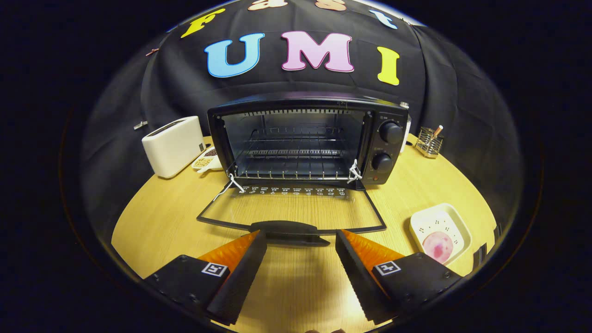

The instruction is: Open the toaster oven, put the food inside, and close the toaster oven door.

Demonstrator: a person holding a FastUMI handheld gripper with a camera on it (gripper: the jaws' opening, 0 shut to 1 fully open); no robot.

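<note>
While spread wide over bare table, gripper grips nothing, fingertips flanking the door handle without clearly touching it; contact hard to judge from this angle. Just beyond the tips, oven stands with glass door dropped flat onto the table, cavity open, wire rack inside, nothing on it that can be made out. Two knobs on the oven's right panel, markings too small to read. Right of the oven and nearer the gripper, a white square plate with a round pink food on it, kind unclear, well apart from the door. Left of the oven, a white toaster, and between it and the oven a small dish, partly hidden by the oven's side, contents grainy and indistinct. Behind the oven's right corner, a wire holder with something stick-like in it, plus a pale object mostly hidden by the oven.
</note>
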